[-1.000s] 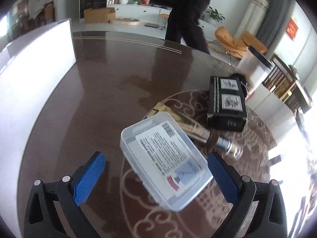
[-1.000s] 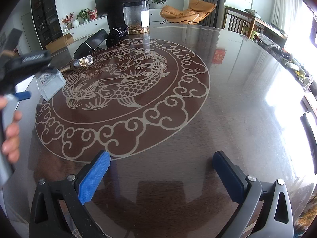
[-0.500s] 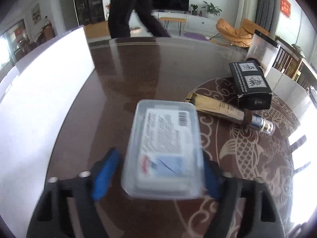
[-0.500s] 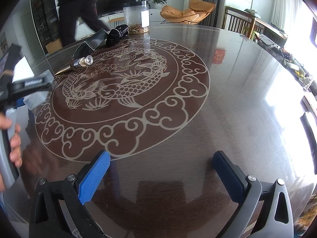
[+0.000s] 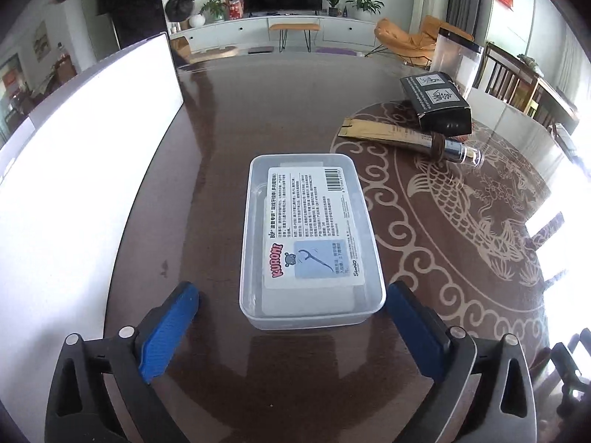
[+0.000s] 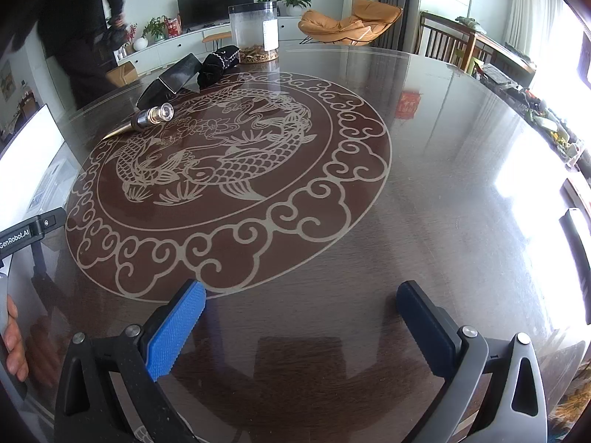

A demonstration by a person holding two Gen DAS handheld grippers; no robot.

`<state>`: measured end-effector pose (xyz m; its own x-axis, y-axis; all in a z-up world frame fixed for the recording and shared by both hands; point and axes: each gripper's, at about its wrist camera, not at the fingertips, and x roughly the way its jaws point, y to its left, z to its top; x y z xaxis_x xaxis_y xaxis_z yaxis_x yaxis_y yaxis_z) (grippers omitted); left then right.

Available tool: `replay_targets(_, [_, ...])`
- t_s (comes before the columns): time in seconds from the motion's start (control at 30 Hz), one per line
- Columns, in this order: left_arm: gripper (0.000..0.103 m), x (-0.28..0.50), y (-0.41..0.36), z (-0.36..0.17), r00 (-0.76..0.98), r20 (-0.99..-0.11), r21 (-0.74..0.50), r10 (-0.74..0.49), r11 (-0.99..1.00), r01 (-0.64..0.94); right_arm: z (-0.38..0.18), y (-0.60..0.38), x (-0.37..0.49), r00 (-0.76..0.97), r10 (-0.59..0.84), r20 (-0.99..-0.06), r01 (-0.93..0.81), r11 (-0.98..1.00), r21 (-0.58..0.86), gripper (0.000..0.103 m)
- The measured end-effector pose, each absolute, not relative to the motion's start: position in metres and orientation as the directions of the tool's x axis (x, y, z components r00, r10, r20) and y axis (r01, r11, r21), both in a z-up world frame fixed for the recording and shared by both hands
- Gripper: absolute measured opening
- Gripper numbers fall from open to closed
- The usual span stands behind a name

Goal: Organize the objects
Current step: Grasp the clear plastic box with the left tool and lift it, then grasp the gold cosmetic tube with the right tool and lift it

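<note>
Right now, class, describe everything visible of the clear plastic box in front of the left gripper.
The clear plastic box is a translucent rectangular container with rounded corners. A white printed label with a barcode, pink lettering and a floss-pick picture shows on its top face. It lies flat on the dark glossy table, long side pointing away from the camera. The open left gripper flanks its near end; whether a finger touches it cannot be told.

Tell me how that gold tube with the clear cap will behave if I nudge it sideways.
The gold tube lies on its side on the glossy table, so its round capped end would likely roll or pivot. The flat crimped tail may limit that. It also touches the black box, which could block it.
</note>
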<state>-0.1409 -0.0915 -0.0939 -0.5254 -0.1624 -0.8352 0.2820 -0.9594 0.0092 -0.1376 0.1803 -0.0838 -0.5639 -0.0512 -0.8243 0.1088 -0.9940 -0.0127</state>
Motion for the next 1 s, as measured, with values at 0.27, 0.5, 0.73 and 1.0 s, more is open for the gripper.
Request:
replay_targets(0.27, [0.103, -0.146, -0.090, -0.095, -0.533, -0.831, 0.009, -0.160, -0.962, 0.274, -0.083, 0.181, -0.137, -0.564, -0.051, -0.824, 0.109, -0.994, -0.013, 0.103])
replay_targets(0.5, [0.103, -0.149, -0.091, -0.095, -0.534, -0.829, 0.011, -0.166, -0.959, 0.282, -0.084, 0.180, -0.138, -0.564, -0.051, -0.824, 0.109, -0.994, -0.013, 0.103])
replay_targets(0.73, [0.103, -0.152, -0.090, -0.096, -0.533, -0.829, 0.012, -0.169, -0.958, 0.285, -0.064, 0.138, -0.169, -0.506, -0.266, -0.821, 0.387, -0.920, 0.059, 0.103])
replay_targets(1.0, [0.103, -0.152, -0.090, -0.096, -0.533, -0.829, 0.012, -0.170, -0.958, 0.287, -0.032, 0.015, -0.244, -0.447, -0.318, -0.836, 0.696, -0.711, -0.102, 0.102])
